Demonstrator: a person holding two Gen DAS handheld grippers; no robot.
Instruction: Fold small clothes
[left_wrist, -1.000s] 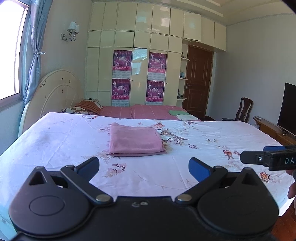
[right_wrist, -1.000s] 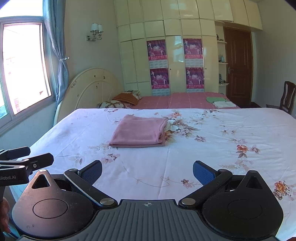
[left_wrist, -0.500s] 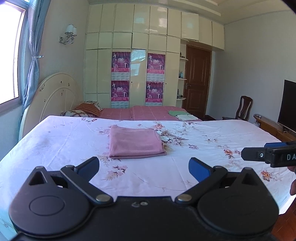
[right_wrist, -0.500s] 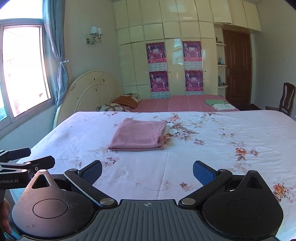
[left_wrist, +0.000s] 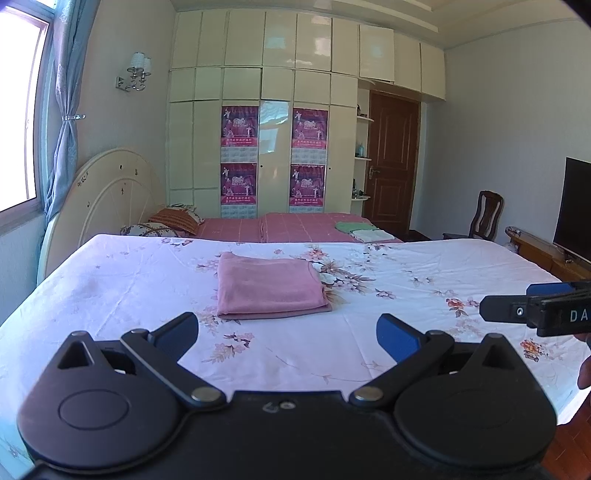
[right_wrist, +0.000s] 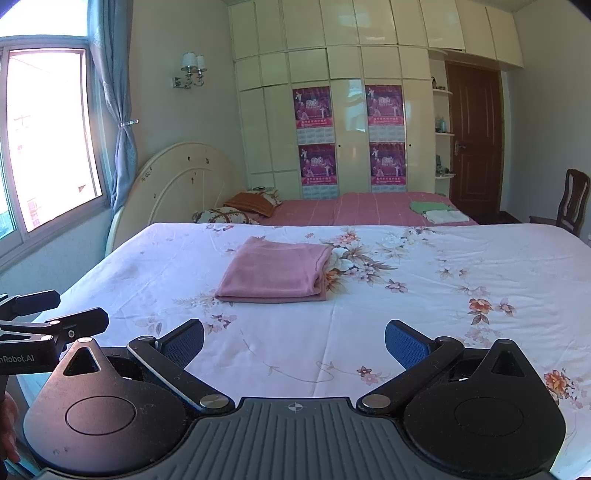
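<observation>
Hovering over the near edge of the bed (left_wrist: 110, 280), the left claw (left_wrist: 288, 332) has its blue pads (left_wrist: 177, 332) spread wide with nothing between them, touching no cloth. The right claw (right_wrist: 295, 341) is spread just as wide and likewise empty, its pads (right_wrist: 406, 343) above the floral sheet (right_wrist: 461, 280). The folded pink cloth (left_wrist: 267, 288) lies flat at the middle of the bed, well beyond both claws, its folded edges stacked toward the viewer.

Pink garment (left_wrist: 269, 288) folded into neat flat rectangle, lying on floral bedsheet (left_wrist: 406, 295), mid-bed.
</observation>
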